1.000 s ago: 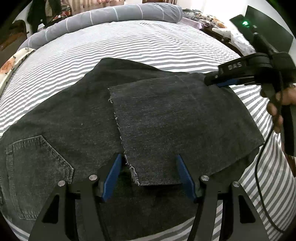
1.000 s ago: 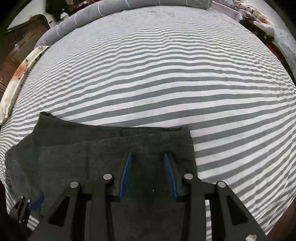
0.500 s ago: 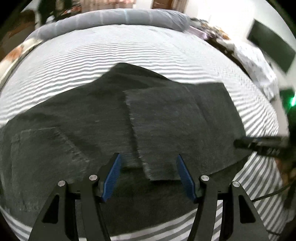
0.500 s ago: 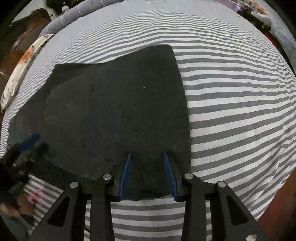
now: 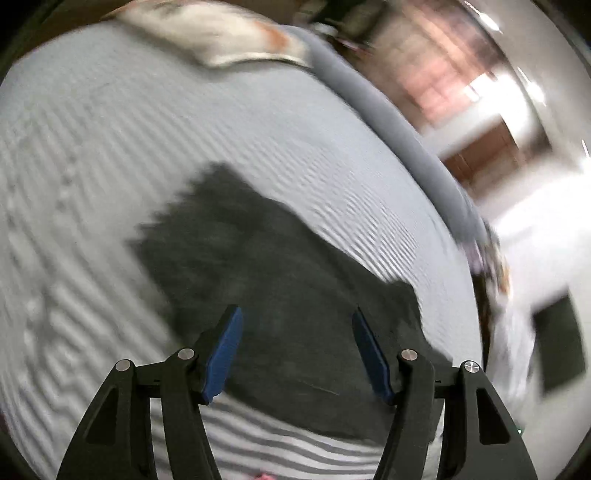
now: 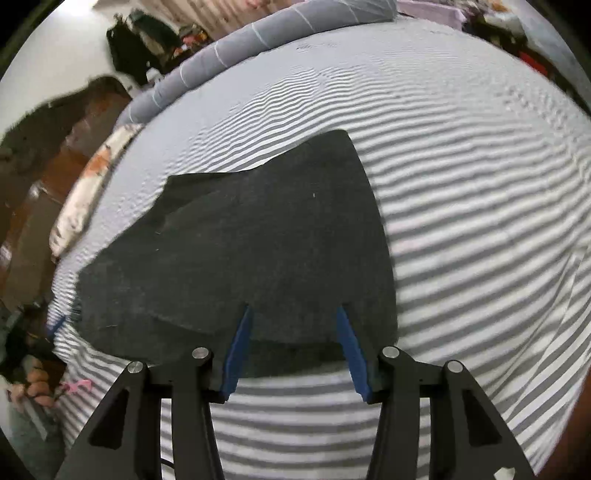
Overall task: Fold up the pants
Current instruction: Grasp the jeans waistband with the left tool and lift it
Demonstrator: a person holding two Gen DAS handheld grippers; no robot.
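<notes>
Pants (image 6: 258, 251) lie folded flat on the bed (image 6: 461, 229), near its front edge. Rolled duvet (image 6: 280, 29) runs along the far side behind them. Pillow (image 6: 88, 192) off the bed's left edge.

The dark grey pants (image 6: 258, 251) lie flat on the striped bed, folded into a thick bundle with one layer on top of another. The right side is a smooth, straight edge. The far left side has a stepped, uneven edge.

Grey-striped bed (image 6: 461, 192), grey bolster (image 6: 258, 33) at far edge, brown wooden furniture (image 6: 44, 177) beside.
</notes>
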